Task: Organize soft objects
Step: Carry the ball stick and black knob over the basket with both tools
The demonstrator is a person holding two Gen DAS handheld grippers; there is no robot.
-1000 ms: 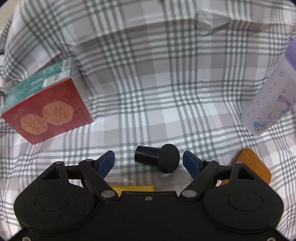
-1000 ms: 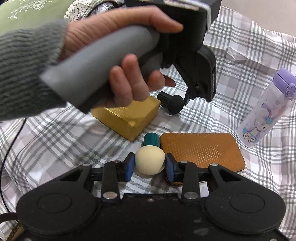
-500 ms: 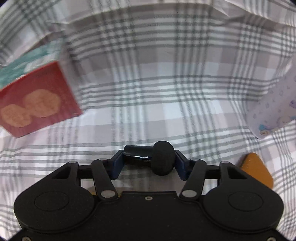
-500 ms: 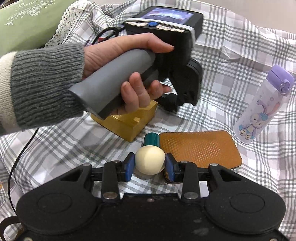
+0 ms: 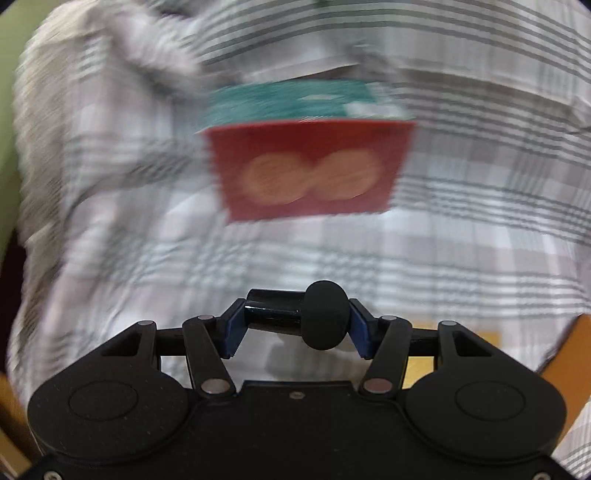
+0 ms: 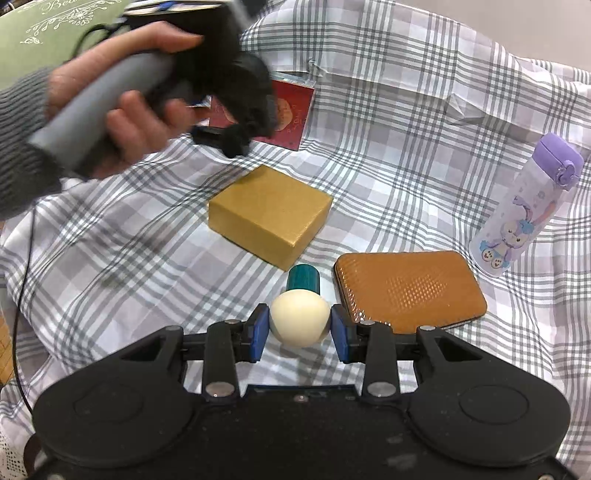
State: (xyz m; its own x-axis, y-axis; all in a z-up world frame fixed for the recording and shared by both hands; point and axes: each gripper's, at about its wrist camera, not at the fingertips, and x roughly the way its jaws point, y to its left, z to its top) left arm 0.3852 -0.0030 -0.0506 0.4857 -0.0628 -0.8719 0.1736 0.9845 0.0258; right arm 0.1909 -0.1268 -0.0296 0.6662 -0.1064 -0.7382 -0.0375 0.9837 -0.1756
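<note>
My left gripper (image 5: pixel 293 323) is shut on a black mushroom-shaped soft piece (image 5: pixel 310 319), held sideways above the checked cloth. In the right wrist view this gripper and its black piece (image 6: pixel 231 138) hang in the air at upper left, in a hand. My right gripper (image 6: pixel 300 328) is shut on a cream-headed piece with a teal stem (image 6: pixel 301 314), low over the cloth. A gold box (image 6: pixel 269 214) and an orange textured pad (image 6: pixel 408 290) lie just beyond it.
A red and teal box (image 5: pixel 310 166) lies on the cloth ahead of my left gripper, also in the right wrist view (image 6: pixel 291 110). A purple-capped bottle (image 6: pixel 524 214) stands at the right. A green cushion (image 6: pixel 55 33) is at far left.
My left gripper closed on the black piece, lifted it off the cloth and swung left toward the red box. My right gripper kept its hold on the cream piece.
</note>
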